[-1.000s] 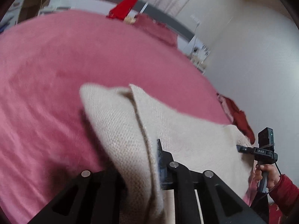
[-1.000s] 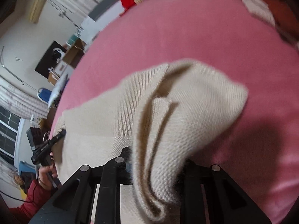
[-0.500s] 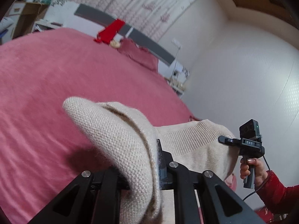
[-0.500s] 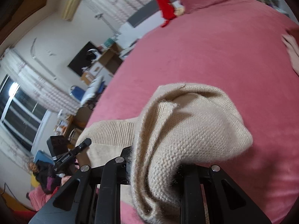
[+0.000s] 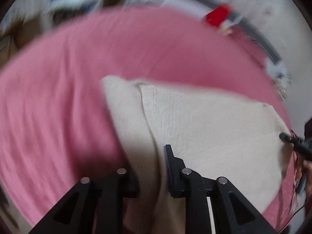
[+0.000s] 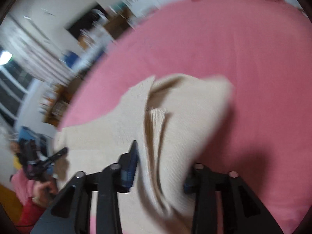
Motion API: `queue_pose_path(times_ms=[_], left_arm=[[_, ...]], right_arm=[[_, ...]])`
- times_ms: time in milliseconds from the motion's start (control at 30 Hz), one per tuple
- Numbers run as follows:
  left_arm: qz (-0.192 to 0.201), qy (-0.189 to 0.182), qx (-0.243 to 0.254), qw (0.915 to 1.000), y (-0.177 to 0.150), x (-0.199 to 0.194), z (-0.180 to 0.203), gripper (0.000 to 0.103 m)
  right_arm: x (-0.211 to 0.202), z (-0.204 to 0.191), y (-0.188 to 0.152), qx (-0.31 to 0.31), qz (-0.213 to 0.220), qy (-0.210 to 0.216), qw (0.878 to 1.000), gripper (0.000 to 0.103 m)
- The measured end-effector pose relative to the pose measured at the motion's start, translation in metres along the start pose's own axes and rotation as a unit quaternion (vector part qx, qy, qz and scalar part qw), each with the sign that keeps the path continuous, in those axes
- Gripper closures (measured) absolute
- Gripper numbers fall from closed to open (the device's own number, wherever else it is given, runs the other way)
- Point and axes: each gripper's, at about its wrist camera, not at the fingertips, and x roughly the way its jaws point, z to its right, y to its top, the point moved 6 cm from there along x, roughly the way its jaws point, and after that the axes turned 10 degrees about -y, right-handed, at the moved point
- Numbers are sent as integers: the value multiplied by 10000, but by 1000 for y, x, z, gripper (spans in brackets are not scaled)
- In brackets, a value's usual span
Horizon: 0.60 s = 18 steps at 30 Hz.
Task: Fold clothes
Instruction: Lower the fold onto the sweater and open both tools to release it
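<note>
The left gripper [image 5: 150,167] and the right gripper [image 6: 161,167] are both opening, cream knit sweater [image 5: 204,128] folds between their jaws. The sweater is spread on a pink bedspread [image 5: 58,97].

Since the earlier frames, both views have swung down from the walls onto the pink bedspread [image 5: 58,101]. The jaws of the left gripper [image 5: 150,167] and right gripper [image 6: 161,167] are now opening, with folds of the cream knitted sweater [image 5: 204,128] between them. More of the sweater now lies flat across the bed.

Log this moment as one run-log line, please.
step: folding cream knit sweater on pink bedspread | left gripper: opening, sweater between fingers | right gripper: opening, sweater between fingers | views blurred
</note>
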Motion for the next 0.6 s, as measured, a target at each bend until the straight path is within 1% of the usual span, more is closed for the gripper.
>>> queue_pose_path(times_ms=[33,67,100,133,200,233,267,300,333,400,433,467,533,567,600], left_arm=[[177,-214,-210,9994,-4,-2,-7,79],[276,-353,-363,9983,-5,-6,-12,79],[277,-401,-444,9978,-5,-9,-15,79],[278,-399,-484,9976,-4,-13,-17,79],[403,-143,-433,9981,-1,-27,-18,79],[574,104,-403,9975,0,-39,-19,79],[799,394,-371,9953,1,-53,-20,81],[1091,698,-363,9909,2,-69,-20,83],[1425,855,-377,9854,3,-82,-14,84],[1986,748,-389,9764,3,-96,3,83],[2162,642,-368,9735,3,-99,12,83],[2118,417,-257,9761,3,-90,26,82],[1797,-167,100,9835,0,-59,60,82],[1591,-409,338,9858,-5,-42,76,82],[1329,-588,649,9873,-12,-22,90,82]], right_arm=[[15,7,-3,245,-52,78,9997,63],[16,16,-4,517,96,385,9979,60],[13,21,-3,717,183,629,9953,56],[11,27,-1,908,181,823,9923,54],[1,46,5,1236,163,852,9885,48],[-9,58,10,1387,301,812,9865,45],[-21,70,16,1535,484,763,9840,40],[-28,78,19,1592,524,788,9827,35],[-33,84,21,1623,519,837,9818,35],[-36,89,23,1634,430,933,9812,35],[-33,86,23,1600,322,981,9817,35],[-26,79,23,1578,168,1110,9811,35],[-6,67,24,1612,-114,1386,9771,36],[5,60,24,1647,-266,1516,9743,38],[16,57,22,1726,-430,1630,9705,45]])
